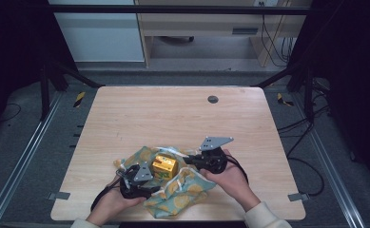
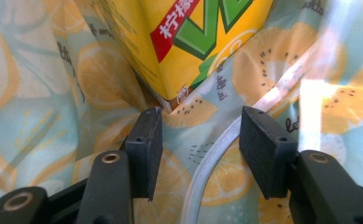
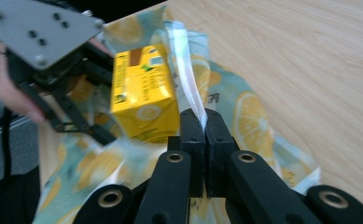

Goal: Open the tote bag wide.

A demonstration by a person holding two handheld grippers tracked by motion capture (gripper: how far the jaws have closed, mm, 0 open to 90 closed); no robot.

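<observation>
Just beyond the tips of the left gripper [image 2: 200,135], the yellow drink carton [image 2: 188,42] is showing white Chinese characters, "柠檬", on a red band, with large green letters beside them that are cut off at the frame's top. Small print along the carton's side is running too fine to read. The lemon-patterned bag [image 2: 39,116] is carrying dark cursive lettering; only fragments show, and no whole word is coming through.

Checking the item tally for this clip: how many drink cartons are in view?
1. A yellow drink carton stands on the lemon-print bag at the near edge of the table, between the left tongs and right tongs. The bag's folds could hide another.
</observation>
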